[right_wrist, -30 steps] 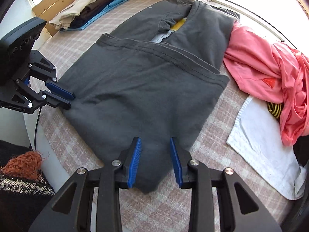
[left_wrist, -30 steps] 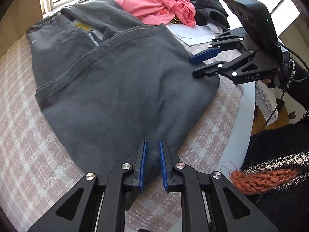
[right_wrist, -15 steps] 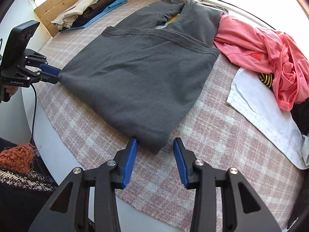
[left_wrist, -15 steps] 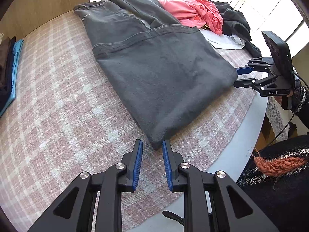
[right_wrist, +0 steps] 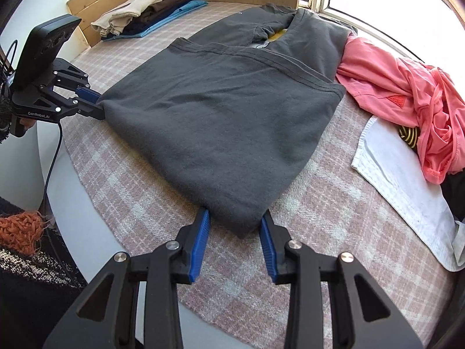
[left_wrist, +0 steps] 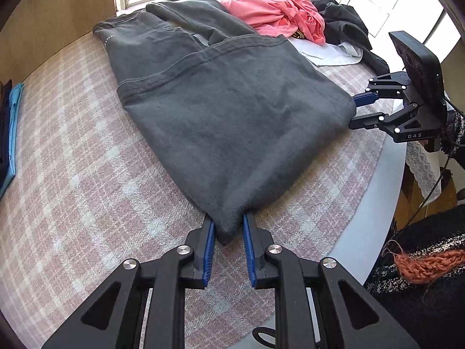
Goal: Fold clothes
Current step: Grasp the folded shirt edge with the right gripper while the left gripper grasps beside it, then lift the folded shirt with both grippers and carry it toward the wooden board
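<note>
Your left gripper sits at the near left corner of the dark grey sweatshirt, jaws apart with the folded corner lying between the blue pads, not pinched. Your right gripper is at the other near corner, jaws wide apart, cloth edge between them, not clamped either. The sweatshirt lies flat on the pink plaid cloth covering the round bench, bottom half folded up over the body so the hem band runs across the middle; collar end points toward the window. A crumpled pink garment lies just beside the sweatshirt's far right side, touching it, partly on top of a white cloth. A stack of folded clothes, beige, brown and blue, sits well apart at the far left. Your dark knit sleeve with orange yarn shows at the bench edge.
</note>
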The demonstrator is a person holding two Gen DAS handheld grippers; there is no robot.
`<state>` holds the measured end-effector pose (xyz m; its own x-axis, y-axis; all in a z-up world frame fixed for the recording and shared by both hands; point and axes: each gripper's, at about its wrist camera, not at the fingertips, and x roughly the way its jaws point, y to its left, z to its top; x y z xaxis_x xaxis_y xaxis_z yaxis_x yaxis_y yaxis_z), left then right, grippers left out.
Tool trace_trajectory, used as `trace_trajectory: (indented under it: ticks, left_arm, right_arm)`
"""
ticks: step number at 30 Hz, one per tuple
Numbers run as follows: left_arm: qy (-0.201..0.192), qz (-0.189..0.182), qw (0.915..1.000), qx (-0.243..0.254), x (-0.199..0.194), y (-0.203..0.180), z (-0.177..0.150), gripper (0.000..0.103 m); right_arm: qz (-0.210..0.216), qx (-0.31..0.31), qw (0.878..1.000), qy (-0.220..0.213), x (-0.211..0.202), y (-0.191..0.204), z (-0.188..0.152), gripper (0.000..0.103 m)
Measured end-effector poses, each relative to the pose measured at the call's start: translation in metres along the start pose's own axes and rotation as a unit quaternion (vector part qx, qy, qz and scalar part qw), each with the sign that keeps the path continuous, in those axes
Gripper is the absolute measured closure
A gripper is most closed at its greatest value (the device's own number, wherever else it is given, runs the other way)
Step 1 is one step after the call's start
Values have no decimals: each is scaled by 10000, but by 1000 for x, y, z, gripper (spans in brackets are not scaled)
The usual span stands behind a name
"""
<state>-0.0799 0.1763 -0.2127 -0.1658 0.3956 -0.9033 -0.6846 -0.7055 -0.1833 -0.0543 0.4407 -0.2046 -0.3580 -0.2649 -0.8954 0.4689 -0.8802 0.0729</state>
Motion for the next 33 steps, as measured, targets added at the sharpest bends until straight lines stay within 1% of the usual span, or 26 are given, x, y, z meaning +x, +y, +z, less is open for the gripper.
trace_trajectory:
  ticks: [1,3,8,10,12,14,16,19,23,25,27,31,33]
  left_arm:
    - [-34,-29,10000,2,-1,2,-1,95]
    - [-86,-44,10000,19,-4,2,-1,96]
    - [-463,-295,9982,-231,-32,12,2,97]
    - [-620,-402,9967,-338,-44,16,4,97]
    - [-807,-435,9950,-396,-56,20,16,97]
    - [-994,-547,9921,-539,-67,25,33,97]
    - [-1191,-682,9884,-653,-73,36,63,97]
    - [-1538,-819,9819,-746,-94,61,100,97]
    - [-1810,-789,9775,-746,-102,104,169,97]
    - [-1865,-771,9768,-714,-96,126,203,97]
    - [-1813,-747,9777,-751,-81,150,234,97]
    - [-1595,-755,9804,-872,-42,200,289,97]
    - [-1428,-749,9825,-935,-15,222,308,97]
  right_arm:
    - [50,62,10000,-25,-1,-3,0,84]
    - [172,185,9996,-106,-6,-8,0,90]
    - [383,354,9984,-209,-22,-16,6,92]
    - [501,476,9970,-343,-32,-21,12,92]
    - [584,526,9959,-453,-45,-24,23,92]
    - [633,543,9949,-563,-59,-29,36,93]
    - [630,556,9937,-737,-74,-37,55,93]
    - [677,688,9899,-1041,-95,-60,93,94]
    - [616,812,9873,-1214,-106,-105,159,94]
    - [588,864,9876,-1172,-96,-131,195,94]
    - [569,933,9879,-1100,-84,-157,228,94]
    - [660,1346,9851,-839,-36,-216,282,94]
    - [791,1574,9823,-642,-5,-246,303,94]
